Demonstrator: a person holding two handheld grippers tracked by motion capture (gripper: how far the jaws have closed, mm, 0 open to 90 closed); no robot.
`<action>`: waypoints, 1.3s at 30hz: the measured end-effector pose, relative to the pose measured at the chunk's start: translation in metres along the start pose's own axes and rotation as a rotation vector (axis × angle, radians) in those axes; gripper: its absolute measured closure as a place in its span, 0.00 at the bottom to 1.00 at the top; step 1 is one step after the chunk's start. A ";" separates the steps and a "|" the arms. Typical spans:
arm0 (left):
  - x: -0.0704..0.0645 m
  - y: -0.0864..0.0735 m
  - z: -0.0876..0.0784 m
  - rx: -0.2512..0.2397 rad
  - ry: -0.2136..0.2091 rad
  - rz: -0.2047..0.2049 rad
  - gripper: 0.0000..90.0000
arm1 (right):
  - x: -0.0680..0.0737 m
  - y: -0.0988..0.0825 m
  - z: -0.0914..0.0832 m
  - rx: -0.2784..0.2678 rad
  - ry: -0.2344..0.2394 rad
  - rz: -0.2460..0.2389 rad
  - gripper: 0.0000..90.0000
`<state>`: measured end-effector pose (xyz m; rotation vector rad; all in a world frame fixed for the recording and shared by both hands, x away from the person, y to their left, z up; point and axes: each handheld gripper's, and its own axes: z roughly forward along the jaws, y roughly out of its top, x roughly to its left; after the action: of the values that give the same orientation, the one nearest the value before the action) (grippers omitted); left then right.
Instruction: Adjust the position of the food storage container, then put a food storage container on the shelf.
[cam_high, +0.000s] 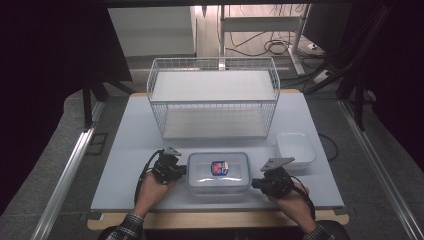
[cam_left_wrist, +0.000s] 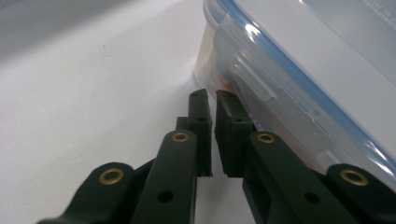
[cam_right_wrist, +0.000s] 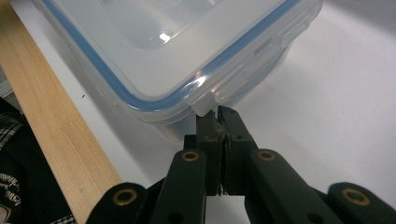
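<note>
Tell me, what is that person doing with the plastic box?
A person holds a gripper in each hand at either end of a clear lidded box on the table. The left gripper is shut beside the box's side clasp, and the right gripper is shut just under the clasp at the other end. The lid is on. A wire basket and a small white tray sit farther back.

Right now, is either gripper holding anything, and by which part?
Nothing is held. The left gripper and right gripper are both shut with nothing between their jaws, their tips at the side latches of the clear plastic container with the blue-sealed lid.
</note>
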<state>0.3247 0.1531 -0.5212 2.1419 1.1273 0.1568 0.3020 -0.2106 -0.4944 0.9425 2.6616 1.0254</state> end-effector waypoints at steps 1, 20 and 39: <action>0.000 -0.002 -0.003 -0.008 0.000 0.000 0.89 | -0.001 0.000 -0.001 -0.001 0.008 0.001 0.96; 0.005 -0.063 -0.049 -0.130 0.021 -0.011 0.14 | -0.022 -0.011 -0.021 -0.169 -0.017 0.007 0.23; 0.002 -0.051 -0.053 -0.181 0.008 -0.019 0.06 | -0.026 0.000 -0.015 -0.179 0.031 0.031 0.03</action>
<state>0.2698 0.2020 -0.5144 1.9722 1.0945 0.2495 0.3181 -0.2347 -0.4856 0.9407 2.5344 1.2698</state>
